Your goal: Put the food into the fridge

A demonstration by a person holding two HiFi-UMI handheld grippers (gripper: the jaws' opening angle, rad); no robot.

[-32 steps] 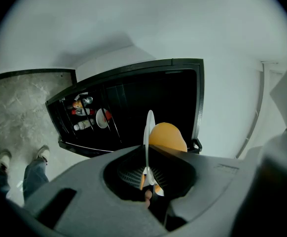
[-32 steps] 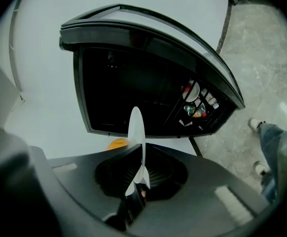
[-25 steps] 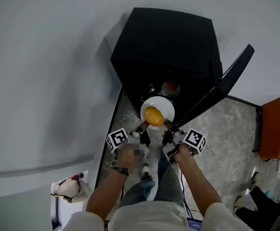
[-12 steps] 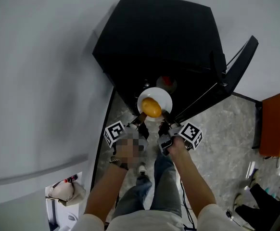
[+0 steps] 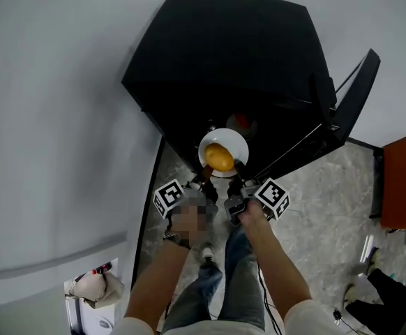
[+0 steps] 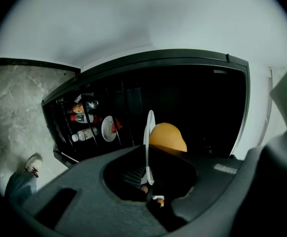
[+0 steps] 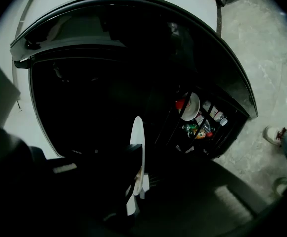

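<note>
Both grippers on one white plate [image 5: 239,142], held level at the mouth of the open black fridge [image 5: 224,54]. Left gripper [image 5: 204,176]: jaws clamped on the plate's near-left rim. Right gripper [image 5: 239,176]: jaws nearly together, pinching the near-right rim. Round orange-yellow food [image 5: 220,157] sits on the plate, toward the near side. Fridge door [image 5: 349,96] swung wide to the right. Door shelf holds bottles [image 6: 82,118] and a small white dish [image 6: 108,129] with something red on it. Grey stone floor [image 5: 314,201] below, person's legs and shoes visible
</note>
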